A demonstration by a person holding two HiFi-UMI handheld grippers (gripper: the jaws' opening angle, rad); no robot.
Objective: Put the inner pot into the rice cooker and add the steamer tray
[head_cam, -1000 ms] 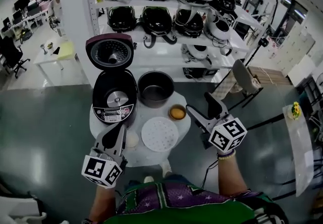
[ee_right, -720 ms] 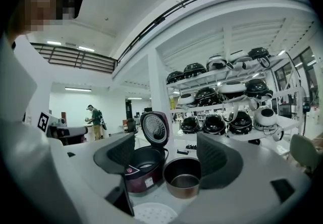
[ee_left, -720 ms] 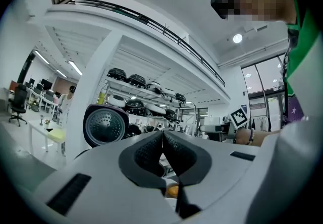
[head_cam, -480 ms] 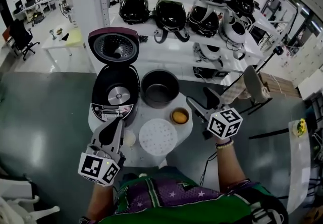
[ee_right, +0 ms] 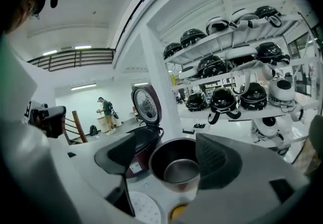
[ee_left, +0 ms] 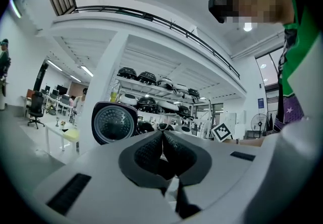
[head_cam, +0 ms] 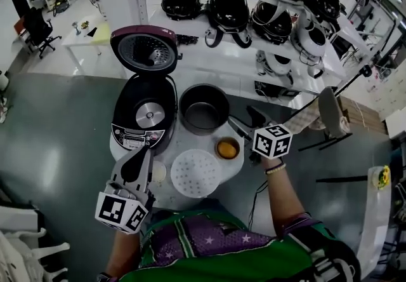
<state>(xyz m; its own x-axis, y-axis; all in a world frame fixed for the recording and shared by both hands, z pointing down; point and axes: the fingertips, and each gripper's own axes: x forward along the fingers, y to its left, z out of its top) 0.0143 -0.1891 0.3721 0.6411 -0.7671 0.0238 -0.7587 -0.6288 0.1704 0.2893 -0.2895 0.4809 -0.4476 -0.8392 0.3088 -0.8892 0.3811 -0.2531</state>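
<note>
The dark inner pot stands empty on the small white table, just right of the open maroon rice cooker, whose lid stands upright. A white perforated steamer tray lies flat in front of the pot. My right gripper is open at the pot's right rim. In the right gripper view the pot sits between the spread jaws of that gripper, untouched. My left gripper is shut and empty at the table's front left, its jaws closed together.
A small bowl with yellow contents sits right of the tray, under the right gripper. A small white object lies by the left gripper. Shelves of rice cookers stand behind the table. Grey floor surrounds it.
My right gripper has come down and leftward, from beside the table to the inner pot's right rim. The left gripper has shifted a little toward the table, still shut.
</note>
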